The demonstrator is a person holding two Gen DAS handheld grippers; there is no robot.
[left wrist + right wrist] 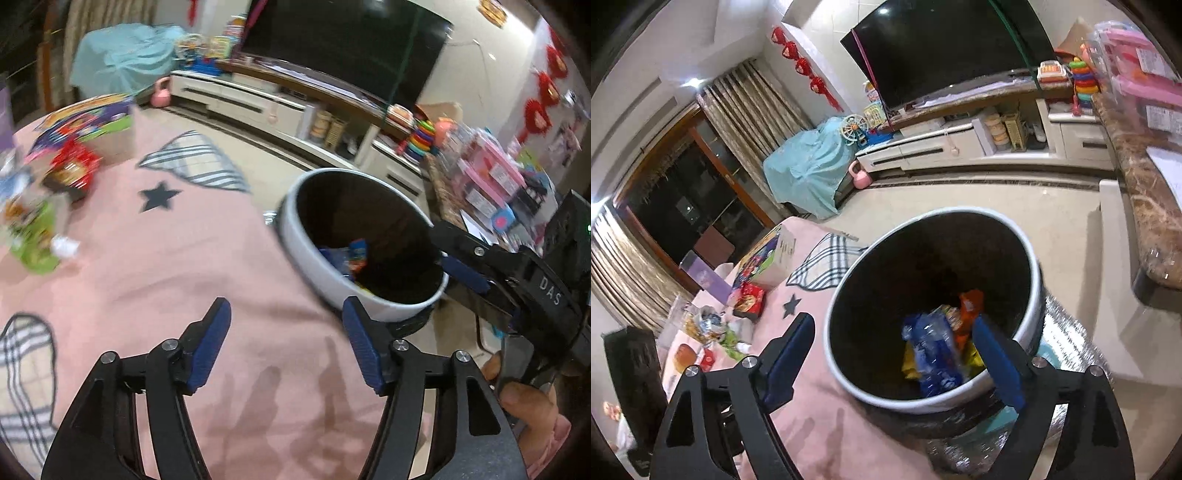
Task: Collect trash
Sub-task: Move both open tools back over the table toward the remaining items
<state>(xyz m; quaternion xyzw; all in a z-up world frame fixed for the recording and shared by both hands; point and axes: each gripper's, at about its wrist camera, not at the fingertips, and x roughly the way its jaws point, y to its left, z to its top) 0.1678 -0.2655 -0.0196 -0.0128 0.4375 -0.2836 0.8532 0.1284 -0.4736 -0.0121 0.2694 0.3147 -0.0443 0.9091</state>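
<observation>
My left gripper (286, 310) hangs open over the pink tablecloth (184, 266) with nothing between its fingers. To its right stands a white-rimmed bin (310, 258) with a black inside and coloured wrappers (351, 258) at the bottom. My right gripper (443, 247) reaches over the bin's far rim. In the right wrist view that gripper (892, 325) is open above the bin (894, 402). A blurred blue wrapper (934, 354) and an orange one (971, 306) are below it in the bin, untouched by the pads. A red packet (74, 166), a green wrapper (35, 236) and crumpled white paper (64, 245) lie at the table's left.
A colourful box (99, 118) stands at the table's far edge. Beyond it are a TV (347, 48) on a low cabinet (240, 99) and a marble counter (1145, 206) with pink boxes. A hand (528, 402) holds the right gripper. Silver foil (1067, 343) lies under the bin.
</observation>
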